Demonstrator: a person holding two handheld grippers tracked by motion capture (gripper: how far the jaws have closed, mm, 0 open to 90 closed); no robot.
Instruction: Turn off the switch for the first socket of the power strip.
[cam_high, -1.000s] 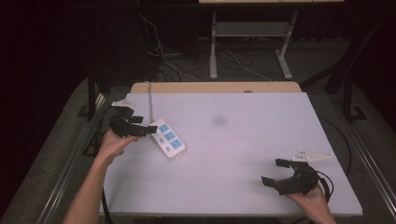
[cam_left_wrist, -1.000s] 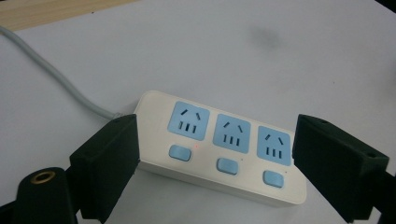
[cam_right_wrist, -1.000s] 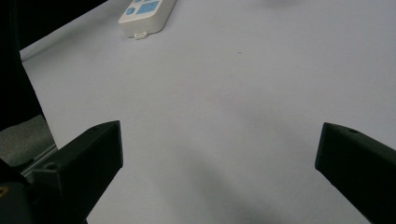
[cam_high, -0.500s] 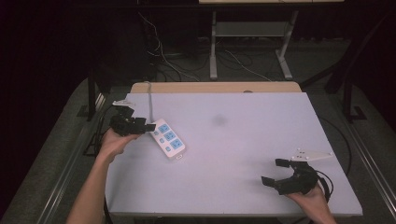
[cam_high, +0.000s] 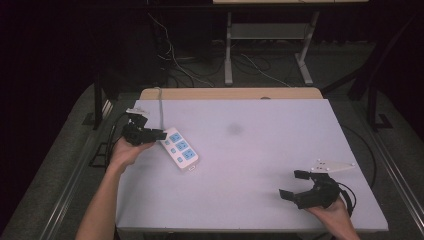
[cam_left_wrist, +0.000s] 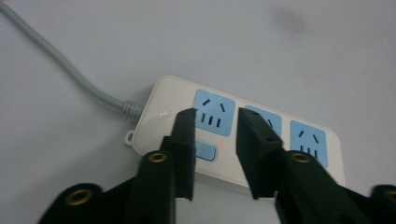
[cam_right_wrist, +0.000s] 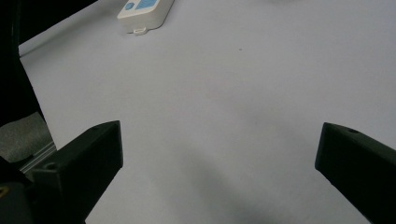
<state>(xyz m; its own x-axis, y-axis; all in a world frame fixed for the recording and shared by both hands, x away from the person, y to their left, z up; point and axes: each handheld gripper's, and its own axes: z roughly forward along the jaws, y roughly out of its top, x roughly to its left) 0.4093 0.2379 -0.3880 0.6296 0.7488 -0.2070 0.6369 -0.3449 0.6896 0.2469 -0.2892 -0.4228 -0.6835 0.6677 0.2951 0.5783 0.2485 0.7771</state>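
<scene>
High view: the left gripper (cam_high: 159, 134) sits at the near end of a white power strip (cam_high: 181, 150) on the pale table (cam_high: 260, 150), jaws narrowly parted; the right gripper (cam_high: 295, 185) rests well apart, jaws spread wide.

Left gripper view: the power strip (cam_left_wrist: 243, 135) lies just beyond the jaw tips, which stand slightly apart over its first blue socket (cam_left_wrist: 213, 112) and small switch (cam_left_wrist: 205, 151); its grey cord (cam_left_wrist: 60, 65) trails off left.

Right gripper view: jaws wide open over bare table, the power strip (cam_right_wrist: 144, 11) far ahead.
</scene>
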